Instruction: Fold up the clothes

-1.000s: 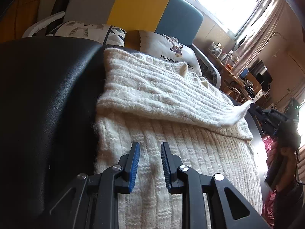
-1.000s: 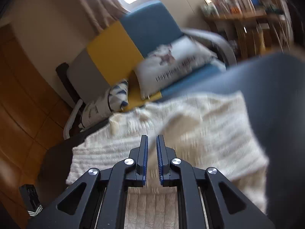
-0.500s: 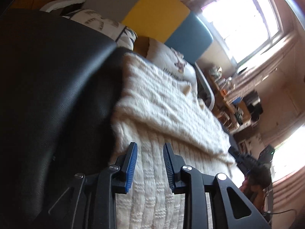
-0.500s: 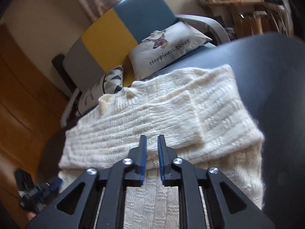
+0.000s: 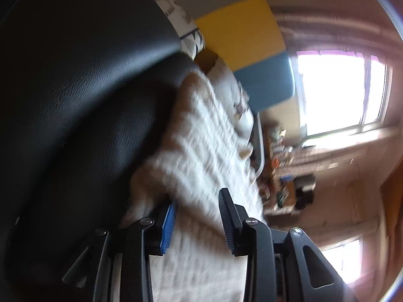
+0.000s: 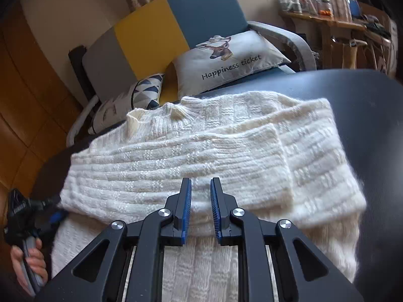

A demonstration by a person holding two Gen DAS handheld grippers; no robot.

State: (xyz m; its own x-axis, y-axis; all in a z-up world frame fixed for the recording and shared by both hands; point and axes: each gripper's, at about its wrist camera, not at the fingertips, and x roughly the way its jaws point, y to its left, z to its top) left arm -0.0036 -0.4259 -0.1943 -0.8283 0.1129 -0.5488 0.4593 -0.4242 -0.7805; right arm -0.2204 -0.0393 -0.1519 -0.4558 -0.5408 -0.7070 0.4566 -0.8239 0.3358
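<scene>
Cream knit sweater (image 6: 201, 156), sleeves folded across, flat on dark surface

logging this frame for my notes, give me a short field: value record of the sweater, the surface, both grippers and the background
garment: cream knit sweater, sleeves folded across the body
surface: dark padded table, sweater lying flat on it
left gripper: open, at the sweater's left edge, knit between its fingers, not closed; view blurred
right gripper: open, narrow gap, over the folded sleeve, holding nothing
hand: grips the left gripper's handle at the table's left side
background: grey, yellow and blue sofa with a deer cushion reading "Happiness ticket"
</scene>
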